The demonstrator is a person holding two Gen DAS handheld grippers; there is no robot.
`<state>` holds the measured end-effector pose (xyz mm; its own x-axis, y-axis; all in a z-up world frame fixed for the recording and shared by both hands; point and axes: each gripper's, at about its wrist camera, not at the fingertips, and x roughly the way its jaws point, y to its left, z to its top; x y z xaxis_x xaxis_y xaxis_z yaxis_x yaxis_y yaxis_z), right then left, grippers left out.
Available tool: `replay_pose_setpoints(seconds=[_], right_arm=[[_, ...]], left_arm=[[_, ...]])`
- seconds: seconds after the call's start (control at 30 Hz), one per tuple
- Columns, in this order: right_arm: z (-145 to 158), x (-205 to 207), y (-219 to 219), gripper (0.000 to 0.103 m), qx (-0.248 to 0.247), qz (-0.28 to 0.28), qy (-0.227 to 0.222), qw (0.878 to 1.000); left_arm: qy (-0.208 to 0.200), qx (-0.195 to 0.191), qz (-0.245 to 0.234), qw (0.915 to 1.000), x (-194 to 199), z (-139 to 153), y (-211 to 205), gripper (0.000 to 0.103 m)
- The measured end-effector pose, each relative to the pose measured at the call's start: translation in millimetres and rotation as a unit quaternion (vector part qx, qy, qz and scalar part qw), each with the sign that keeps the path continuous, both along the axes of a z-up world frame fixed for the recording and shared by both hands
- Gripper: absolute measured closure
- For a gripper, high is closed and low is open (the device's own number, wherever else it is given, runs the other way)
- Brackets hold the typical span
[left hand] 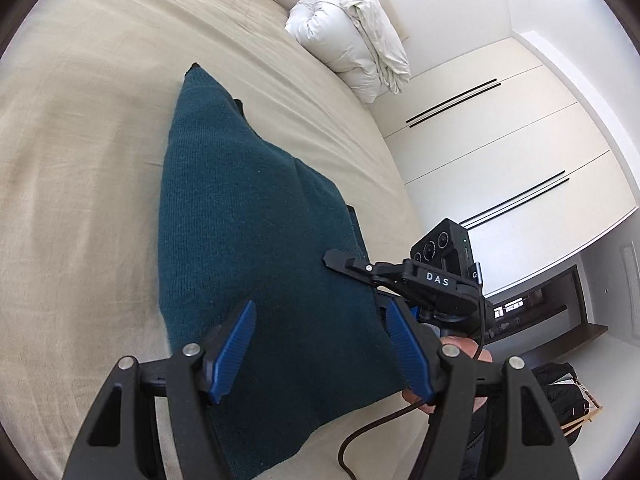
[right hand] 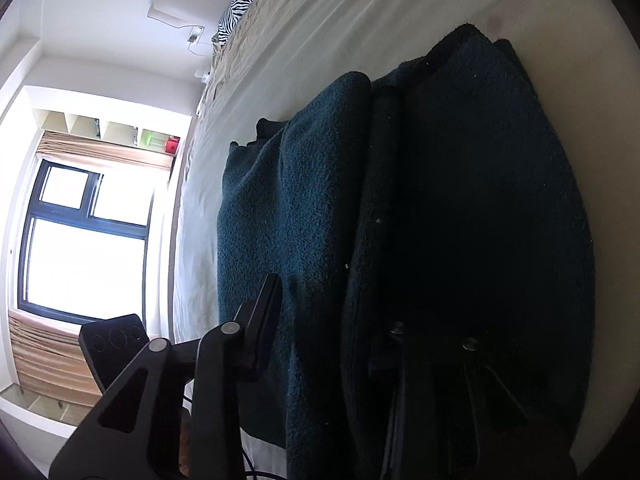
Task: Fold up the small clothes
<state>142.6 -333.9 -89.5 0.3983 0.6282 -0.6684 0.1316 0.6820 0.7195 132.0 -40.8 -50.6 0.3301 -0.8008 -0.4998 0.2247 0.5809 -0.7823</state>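
A dark green garment (left hand: 256, 216) is being kept flat on the bed (left hand: 80, 160), probably so its layers fold evenly. The left tongs (left hand: 320, 344) are being held wide above its near edge, gripping nothing. The right tongs (right hand: 332, 320) are being closed narrow on a fold, which runs from between them toward twelve o'clock.

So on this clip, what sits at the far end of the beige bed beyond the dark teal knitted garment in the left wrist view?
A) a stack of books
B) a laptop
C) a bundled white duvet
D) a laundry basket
C: a bundled white duvet lies past the dark teal knitted garment on the beige bed, against the headboard.
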Motion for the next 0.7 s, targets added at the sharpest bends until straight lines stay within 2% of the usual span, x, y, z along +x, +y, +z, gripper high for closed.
replay_pose_setpoints(seconds=[0.03,0.1,0.27,0.43,0.47,0.7], right_arm=[[1,1,4,0.086,-0.019,0.002,0.000,1.000],[6,-1,2,0.089,-0.037,0.002,-0.009,0.999],[17,-6,-10,0.091,-0.054,-0.007,-0.032,0.998],[28,-12,-25,0.091,-0.054,-0.025,-0.036,0.998],[17,-12,-28,0.091,-0.053,-0.028,-0.035,0.998],[9,-25,-57,0.091,-0.044,-0.045,-0.028,0.998]], left_arm=[[0.000,0.003,-0.003,1.0000,-2,1,2,0.033],[-0.002,0.012,-0.008,0.9999,-1,3,0,0.033],[-0.004,0.015,-0.013,0.9998,0,5,-13,0.033],[-0.015,0.022,-0.023,0.9994,1,12,-16,0.033],[-0.018,0.025,-0.026,0.9992,0,12,-16,0.033],[-0.025,0.038,-0.038,0.9982,3,17,-21,0.033]])
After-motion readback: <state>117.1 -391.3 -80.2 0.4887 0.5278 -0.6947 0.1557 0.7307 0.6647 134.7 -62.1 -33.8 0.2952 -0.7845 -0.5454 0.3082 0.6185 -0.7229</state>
